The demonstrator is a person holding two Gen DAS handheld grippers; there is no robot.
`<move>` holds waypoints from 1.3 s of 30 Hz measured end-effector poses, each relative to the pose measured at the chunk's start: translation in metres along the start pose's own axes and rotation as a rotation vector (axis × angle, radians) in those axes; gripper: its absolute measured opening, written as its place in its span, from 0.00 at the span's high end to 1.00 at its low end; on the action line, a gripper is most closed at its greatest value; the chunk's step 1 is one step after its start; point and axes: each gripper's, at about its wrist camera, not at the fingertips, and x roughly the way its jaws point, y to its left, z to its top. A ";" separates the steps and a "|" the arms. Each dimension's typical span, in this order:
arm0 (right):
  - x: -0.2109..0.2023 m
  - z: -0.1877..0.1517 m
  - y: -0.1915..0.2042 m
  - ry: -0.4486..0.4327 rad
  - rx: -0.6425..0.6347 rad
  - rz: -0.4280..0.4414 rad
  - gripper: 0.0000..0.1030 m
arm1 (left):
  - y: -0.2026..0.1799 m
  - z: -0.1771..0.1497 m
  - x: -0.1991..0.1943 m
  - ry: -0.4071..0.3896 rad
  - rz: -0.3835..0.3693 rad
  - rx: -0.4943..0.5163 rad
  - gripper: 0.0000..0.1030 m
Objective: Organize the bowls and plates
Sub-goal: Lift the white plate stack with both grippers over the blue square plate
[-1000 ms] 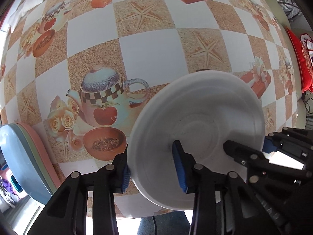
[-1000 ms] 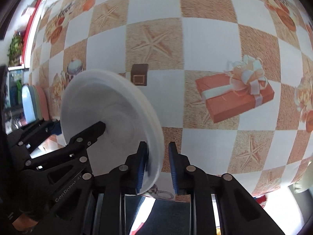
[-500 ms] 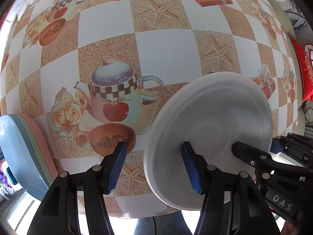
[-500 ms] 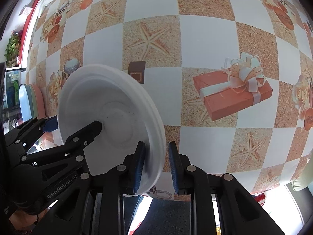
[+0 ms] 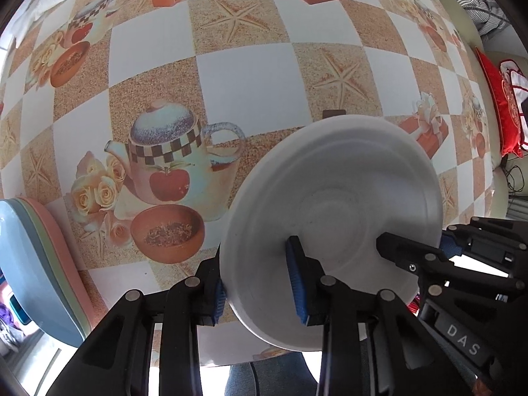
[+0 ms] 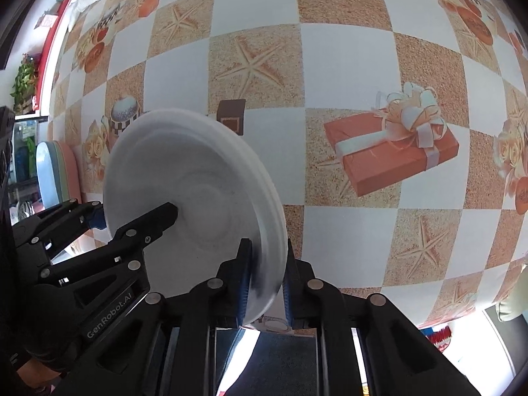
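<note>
A white plate (image 5: 333, 204) is held tilted above the patterned tablecloth, with both grippers at its rim. My left gripper (image 5: 257, 283) straddles the plate's near-left rim with a wide gap between its pads, so it is open. My right gripper (image 6: 264, 283) is shut on the white plate (image 6: 184, 178) at its near edge. The right gripper also shows at the right of the left wrist view (image 5: 429, 257). A stack of blue, green and pink plates (image 5: 36, 264) stands on edge at the far left, and it also shows in the right wrist view (image 6: 56, 171).
The tablecloth (image 5: 250, 76) has a printed teapot, starfish and gift boxes, all flat. The table's near edge runs just below the grippers. A red cushion (image 5: 505, 105) lies beyond the table's right side.
The plate and both grippers have shifted right over the tablecloth. The left gripper's pads, spread apart half a second ago, now sit closer around the plate rim. The right gripper keeps its hold.
</note>
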 end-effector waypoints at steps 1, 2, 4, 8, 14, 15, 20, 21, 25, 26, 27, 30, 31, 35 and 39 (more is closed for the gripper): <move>0.001 0.000 0.001 0.006 -0.003 -0.003 0.82 | 0.003 -0.004 0.001 0.000 -0.001 -0.003 0.66; 0.002 0.000 0.002 0.012 -0.005 -0.002 0.82 | 0.005 -0.006 0.001 0.000 0.000 -0.007 0.66; 0.006 0.000 0.008 0.020 -0.009 0.002 0.82 | 0.013 -0.012 0.002 0.000 0.003 -0.019 0.65; 0.021 0.009 0.028 0.032 -0.042 -0.002 0.82 | 0.040 -0.022 0.007 -0.004 0.009 -0.042 0.65; 0.040 0.022 0.062 0.042 -0.071 0.004 0.82 | 0.076 -0.032 0.005 -0.016 0.032 -0.064 0.65; 0.043 0.024 0.068 0.042 -0.077 0.004 0.82 | 0.083 -0.034 0.005 -0.015 0.032 -0.072 0.65; 0.054 0.032 0.095 0.044 -0.104 0.007 0.82 | 0.113 -0.040 0.004 -0.015 0.032 -0.084 0.64; 0.056 0.034 0.100 0.044 -0.107 0.008 0.82 | 0.117 -0.042 0.004 -0.015 0.029 -0.087 0.64; 0.061 0.039 0.113 0.045 -0.112 0.002 0.82 | 0.127 -0.047 0.007 -0.023 0.016 -0.086 0.64; 0.063 0.040 0.114 0.046 -0.110 -0.001 0.82 | 0.130 -0.045 0.004 -0.025 0.017 -0.083 0.64; 0.064 0.041 0.116 0.047 -0.109 -0.002 0.82 | 0.132 -0.046 0.004 -0.025 0.017 -0.083 0.64; 0.069 0.045 0.123 0.049 -0.106 -0.003 0.82 | 0.124 -0.044 0.006 -0.024 0.015 -0.091 0.64; 0.071 0.045 0.125 0.049 -0.106 -0.005 0.82 | 0.124 -0.044 0.007 -0.025 0.014 -0.091 0.64; 0.064 0.040 0.108 0.054 -0.111 -0.010 0.82 | 0.119 -0.048 0.002 -0.032 0.015 -0.095 0.64; 0.054 0.041 0.118 0.052 -0.113 -0.021 0.82 | 0.109 -0.042 -0.009 -0.035 0.007 -0.117 0.64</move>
